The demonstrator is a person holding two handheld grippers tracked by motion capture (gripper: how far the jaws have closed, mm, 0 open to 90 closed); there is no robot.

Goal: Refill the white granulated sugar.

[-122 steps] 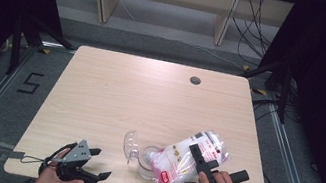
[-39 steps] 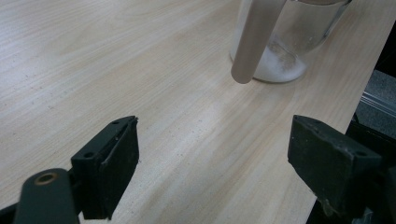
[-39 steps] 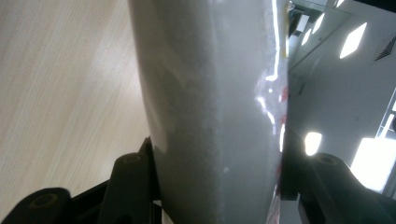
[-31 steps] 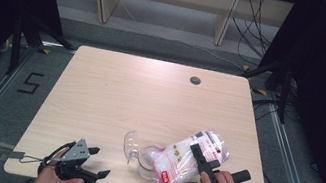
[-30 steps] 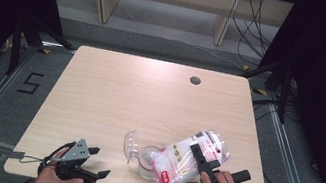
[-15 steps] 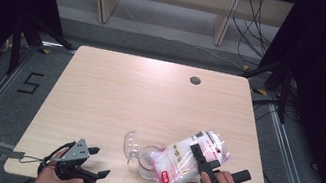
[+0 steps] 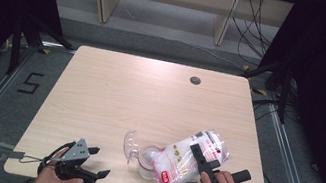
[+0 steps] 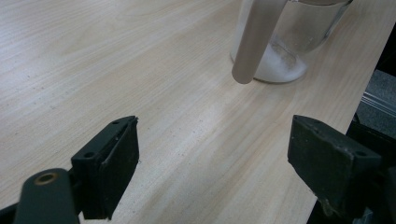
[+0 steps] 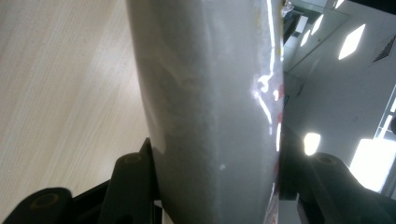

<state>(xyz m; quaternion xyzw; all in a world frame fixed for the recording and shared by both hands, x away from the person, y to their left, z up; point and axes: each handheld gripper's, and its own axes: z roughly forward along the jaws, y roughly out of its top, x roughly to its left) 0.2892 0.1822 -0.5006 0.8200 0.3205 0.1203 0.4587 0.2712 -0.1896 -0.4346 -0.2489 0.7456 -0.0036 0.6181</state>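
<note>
The right claw [image 7: 200, 160] grips a plastic bag [image 7: 187, 159] of white grains across its middle, jaws clamped on both sides, and holds it tipped with its lower end down at the glass jar [image 7: 148, 160] just left of it. White grains already lie in the jar's bottom. To pour well, I judge the bag's mouth should stay over the jar's rim, tilted gently so grains run slowly. Farther left, the left claw [image 7: 98, 161] rests wide open on the surface [image 7: 149, 99], holding nothing; it could steady the jar.
</note>
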